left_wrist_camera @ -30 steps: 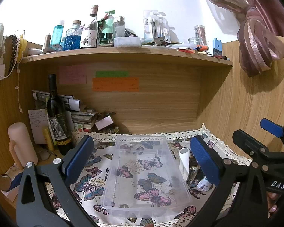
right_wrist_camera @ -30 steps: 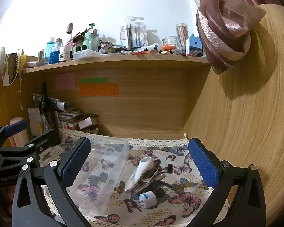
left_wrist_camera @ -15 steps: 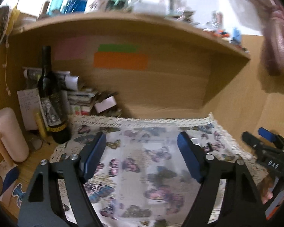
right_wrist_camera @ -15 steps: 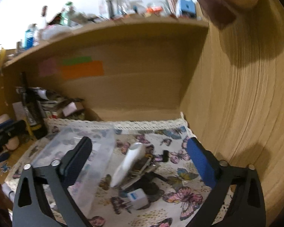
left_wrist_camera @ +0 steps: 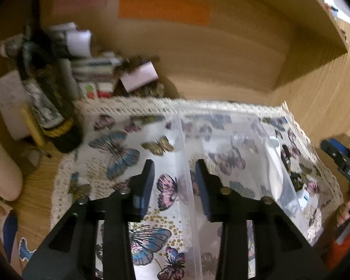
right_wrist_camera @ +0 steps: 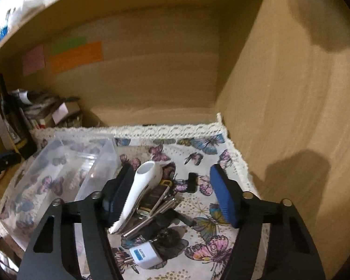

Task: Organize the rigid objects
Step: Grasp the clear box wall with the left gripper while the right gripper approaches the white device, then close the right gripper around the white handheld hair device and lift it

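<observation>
A clear plastic bin (left_wrist_camera: 226, 140) sits on a butterfly-print cloth (left_wrist_camera: 119, 149); it also shows in the right wrist view (right_wrist_camera: 65, 168). My left gripper (left_wrist_camera: 175, 182) is partly closed, its jaws straddling the bin's left wall without touching it. My right gripper (right_wrist_camera: 172, 193) is open over a pile of rigid items: a white curved tool (right_wrist_camera: 142, 189), metal clips (right_wrist_camera: 151, 210), a black piece (right_wrist_camera: 192, 182) and a white plug adapter (right_wrist_camera: 143, 254). Its left fingertip is against the white tool.
A dark wine bottle (left_wrist_camera: 46, 98) and stacked papers and boxes (left_wrist_camera: 100, 70) stand at the back left. A pink cylinder (left_wrist_camera: 2, 175) lies at far left. Wooden walls (right_wrist_camera: 291, 116) close in the right side and back.
Both grippers moved forward and down toward the cloth. The left narrowed and now straddles the bin's left wall. The right narrowed over the pile beside the white tool.
</observation>
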Demonstrator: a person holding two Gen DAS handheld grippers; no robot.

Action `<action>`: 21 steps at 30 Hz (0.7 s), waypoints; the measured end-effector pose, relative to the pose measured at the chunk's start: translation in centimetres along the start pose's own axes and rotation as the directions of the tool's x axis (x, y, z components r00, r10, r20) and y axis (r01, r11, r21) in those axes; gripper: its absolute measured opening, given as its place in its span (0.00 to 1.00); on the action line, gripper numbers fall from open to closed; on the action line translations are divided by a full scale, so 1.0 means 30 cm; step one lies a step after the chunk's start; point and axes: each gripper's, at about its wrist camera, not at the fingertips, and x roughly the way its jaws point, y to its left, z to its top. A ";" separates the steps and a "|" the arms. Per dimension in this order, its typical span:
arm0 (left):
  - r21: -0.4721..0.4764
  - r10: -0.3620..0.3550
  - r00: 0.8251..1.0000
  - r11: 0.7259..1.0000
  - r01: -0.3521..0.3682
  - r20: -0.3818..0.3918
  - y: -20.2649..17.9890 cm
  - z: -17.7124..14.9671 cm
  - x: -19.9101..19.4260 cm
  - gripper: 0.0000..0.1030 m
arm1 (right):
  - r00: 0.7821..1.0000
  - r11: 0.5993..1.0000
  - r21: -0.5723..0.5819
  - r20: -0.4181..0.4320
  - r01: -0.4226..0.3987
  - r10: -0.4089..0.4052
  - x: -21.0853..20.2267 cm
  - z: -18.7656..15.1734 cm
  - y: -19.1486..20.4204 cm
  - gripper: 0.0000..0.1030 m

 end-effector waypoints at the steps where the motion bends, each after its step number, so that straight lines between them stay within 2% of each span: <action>1: 0.001 -0.014 1.000 1.000 0.014 -0.017 0.001 0.001 0.013 0.30 | 1.000 1.000 -0.005 -0.018 -0.003 0.003 0.016 0.002 0.008 0.59; 6: 0.027 -0.060 0.994 0.998 0.063 -0.094 -0.004 -0.003 0.069 0.19 | 0.991 0.998 -0.026 -0.120 -0.055 0.052 0.101 0.009 0.057 0.48; 9: 0.041 -0.081 0.991 0.995 0.086 -0.109 -0.015 -0.004 0.078 0.14 | 0.979 0.996 -0.039 -0.192 -0.080 0.071 0.164 0.008 0.087 0.44; 12: 0.056 -0.091 0.990 0.994 0.097 -0.107 -0.019 -0.007 0.080 0.10 | 0.957 0.993 -0.048 -0.274 -0.108 0.091 0.228 0.003 0.115 0.40; 21: 0.086 -0.101 0.991 0.990 0.108 -0.091 -0.022 -0.007 0.084 0.10 | 0.886 0.991 -0.056 -0.455 -0.125 0.086 0.386 -0.013 0.155 0.38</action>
